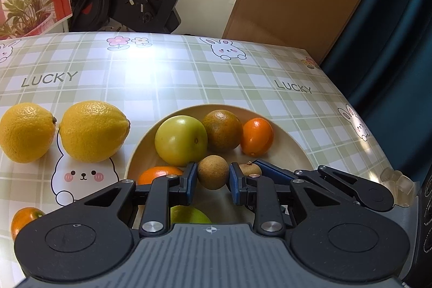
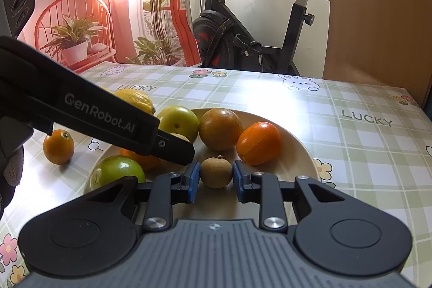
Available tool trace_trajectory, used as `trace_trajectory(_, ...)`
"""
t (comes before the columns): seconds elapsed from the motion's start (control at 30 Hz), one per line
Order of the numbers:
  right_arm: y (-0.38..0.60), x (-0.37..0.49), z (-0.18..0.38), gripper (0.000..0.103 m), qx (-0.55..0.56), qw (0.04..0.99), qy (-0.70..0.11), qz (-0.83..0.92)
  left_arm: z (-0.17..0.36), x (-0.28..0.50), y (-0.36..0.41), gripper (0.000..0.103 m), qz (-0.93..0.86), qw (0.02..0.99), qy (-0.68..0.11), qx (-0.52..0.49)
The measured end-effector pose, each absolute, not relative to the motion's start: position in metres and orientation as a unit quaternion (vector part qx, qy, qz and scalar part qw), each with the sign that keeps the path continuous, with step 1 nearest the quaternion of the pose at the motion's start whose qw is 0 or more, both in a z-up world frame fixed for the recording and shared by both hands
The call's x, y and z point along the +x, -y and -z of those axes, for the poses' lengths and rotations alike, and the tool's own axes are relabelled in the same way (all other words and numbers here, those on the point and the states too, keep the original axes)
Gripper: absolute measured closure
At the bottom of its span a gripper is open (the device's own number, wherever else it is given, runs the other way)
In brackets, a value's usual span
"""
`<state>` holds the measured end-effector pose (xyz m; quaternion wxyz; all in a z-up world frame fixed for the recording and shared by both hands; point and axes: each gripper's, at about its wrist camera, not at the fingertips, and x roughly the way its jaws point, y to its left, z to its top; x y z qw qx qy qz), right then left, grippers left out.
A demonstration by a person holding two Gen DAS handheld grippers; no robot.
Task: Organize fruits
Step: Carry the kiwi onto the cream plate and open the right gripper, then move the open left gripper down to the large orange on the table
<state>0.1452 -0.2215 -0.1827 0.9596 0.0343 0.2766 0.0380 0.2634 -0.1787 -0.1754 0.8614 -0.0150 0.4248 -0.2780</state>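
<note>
Lemons beside plate; exercise bike behind table

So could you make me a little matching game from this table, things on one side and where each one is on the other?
Things:
1. two lemons
2. big green fruit
3. small brown fruit
4. second small brown fruit

Places:
A. gripped in the right tongs
B. lying on the tablecloth, left of the plate
C. gripped in the left tongs
D. resting on the plate, beside a brownish-green round fruit

Pairs: 1-B, 2-D, 3-C, 4-A
</note>
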Motion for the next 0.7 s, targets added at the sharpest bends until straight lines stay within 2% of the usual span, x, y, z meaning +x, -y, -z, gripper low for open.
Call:
trace_trajectory(0.13,0.222,0.145,0.184,0.073,0.04,0.96,-0.277,-0.031,0.178,0.265,0.18,0.076,0.274,0.861,-0.429,-0.017)
trace_trajectory(0.27,0.226,0.139,0.183,0.061,0.058,0.964,-0.26,-0.011,0.178,0.262,0.18,0.074,0.274,0.861,-0.428,-0.016)
trace_trajectory(0.37,0.233,0.131,0.181,0.06,0.076,0.967,-0.244,-0.001,0.174,0.26,0.178,0.071,0.276,0.863,-0.424,-0.014)
trace_trajectory(0.53,0.238,0.124,0.178,0.059,0.093,0.969,-0.229,0.009,0.163,0.252,0.171,0.061,0.275,0.871,-0.407,-0.009)
trace_trajectory(0.7,0.241,0.122,0.177,0.059,0.097,0.97,-0.225,0.01,0.15,0.246,0.154,0.061,0.264,0.882,-0.391,-0.015)
